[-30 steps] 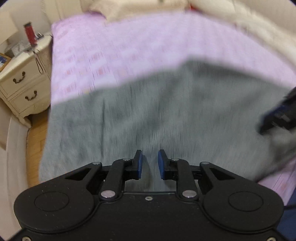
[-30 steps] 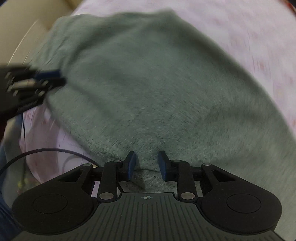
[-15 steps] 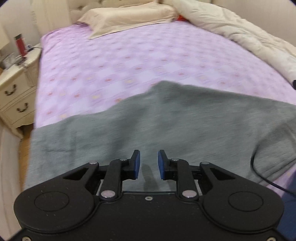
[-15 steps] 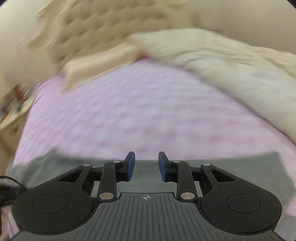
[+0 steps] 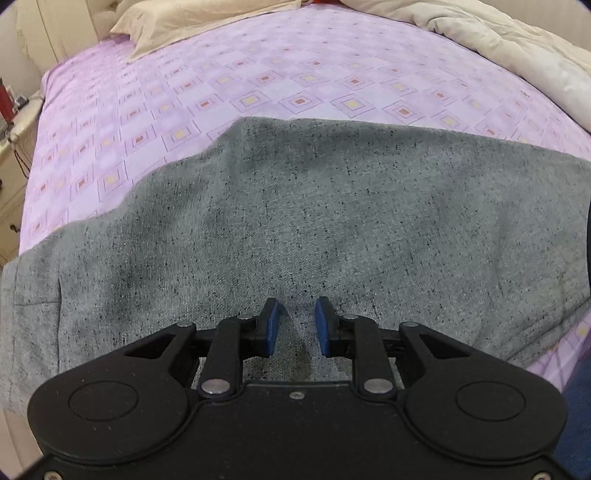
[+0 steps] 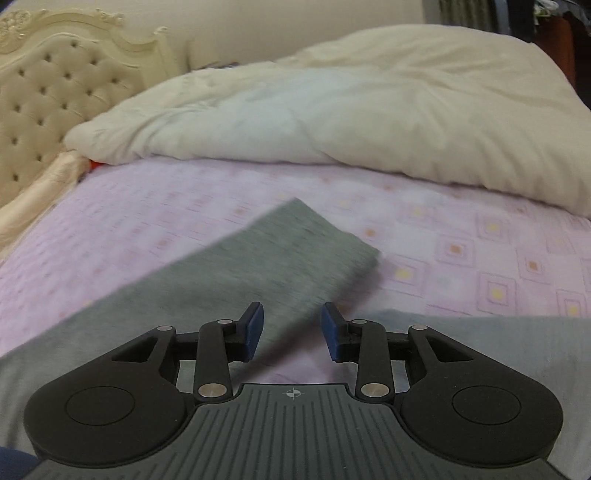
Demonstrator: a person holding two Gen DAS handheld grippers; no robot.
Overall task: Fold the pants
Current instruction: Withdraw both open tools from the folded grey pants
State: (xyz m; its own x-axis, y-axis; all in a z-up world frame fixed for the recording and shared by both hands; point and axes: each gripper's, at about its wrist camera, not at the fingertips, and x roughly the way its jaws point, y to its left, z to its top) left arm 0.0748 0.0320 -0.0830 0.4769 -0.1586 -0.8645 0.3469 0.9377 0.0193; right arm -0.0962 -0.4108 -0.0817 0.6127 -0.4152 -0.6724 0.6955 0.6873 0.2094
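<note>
Grey speckled pants (image 5: 314,221) lie spread flat across the near part of a bed with a purple patterned sheet (image 5: 258,92). My left gripper (image 5: 295,325) hovers just above the near edge of the pants, jaws open and empty. In the right wrist view the pants (image 6: 266,254) run from lower left to a squared end at the middle, with another grey part (image 6: 498,354) at lower right. My right gripper (image 6: 291,328) is open and empty above the gap between these two parts.
A cream duvet (image 6: 351,110) is piled along the far right side of the bed. A cream pillow (image 5: 192,22) and a tufted headboard (image 6: 48,92) are at the head. A cream nightstand (image 5: 11,173) stands left of the bed.
Both grippers have let go of the pants and drawn back. The right gripper has swung up and turned toward the duvet side. The pants now lie still on the sheet.
</note>
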